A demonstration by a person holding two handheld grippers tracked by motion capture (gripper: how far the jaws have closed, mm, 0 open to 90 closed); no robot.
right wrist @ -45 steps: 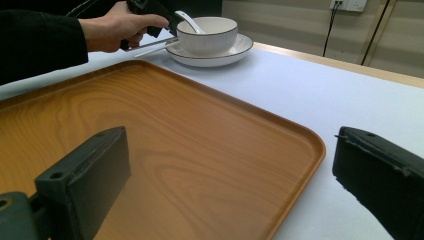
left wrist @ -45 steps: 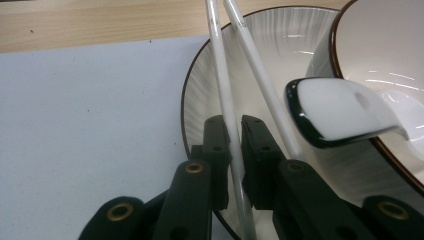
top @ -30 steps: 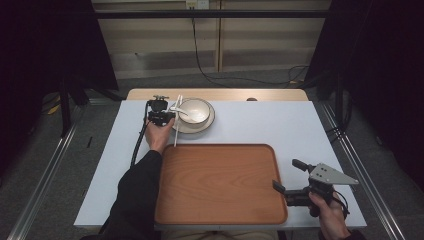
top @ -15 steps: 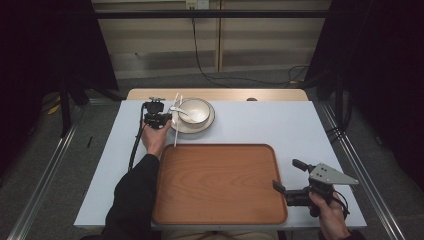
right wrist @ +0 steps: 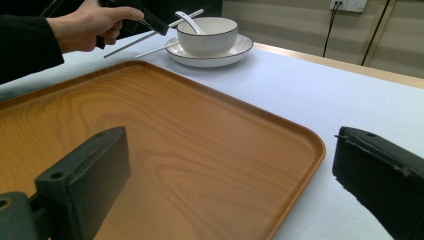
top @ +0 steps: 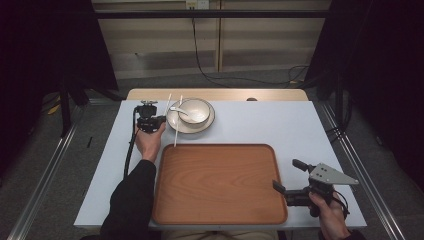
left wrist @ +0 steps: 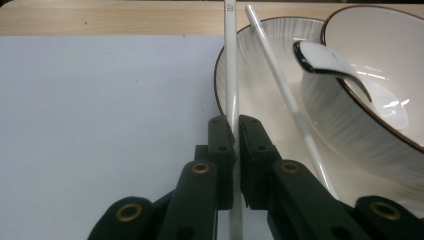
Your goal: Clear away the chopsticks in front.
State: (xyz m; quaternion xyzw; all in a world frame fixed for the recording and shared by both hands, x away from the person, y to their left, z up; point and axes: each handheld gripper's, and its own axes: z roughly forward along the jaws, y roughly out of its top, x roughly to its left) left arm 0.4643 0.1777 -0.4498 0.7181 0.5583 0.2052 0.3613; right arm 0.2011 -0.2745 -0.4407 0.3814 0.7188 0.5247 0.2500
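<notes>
- The left gripper [left wrist: 231, 131], clamped on one white chopstick [left wrist: 230, 75], has shifted a little farther along the counter [top: 280, 125] since a second ago, away from the person and slightly to the left, beside the plate [top: 208, 122].
- The gripped chopstick has moved with it: its far end now points past the plate's left rim, and the stick runs straight out from between the fingers [left wrist: 220, 145].
- The second chopstick [left wrist: 280, 85] now lies apart from the gripped one, just to the right of the fingers, slanting over the plate's rim toward the bowl [left wrist: 380, 85].
- The person's left forearm [top: 131, 200] reaches slightly farther up the counter.
</notes>
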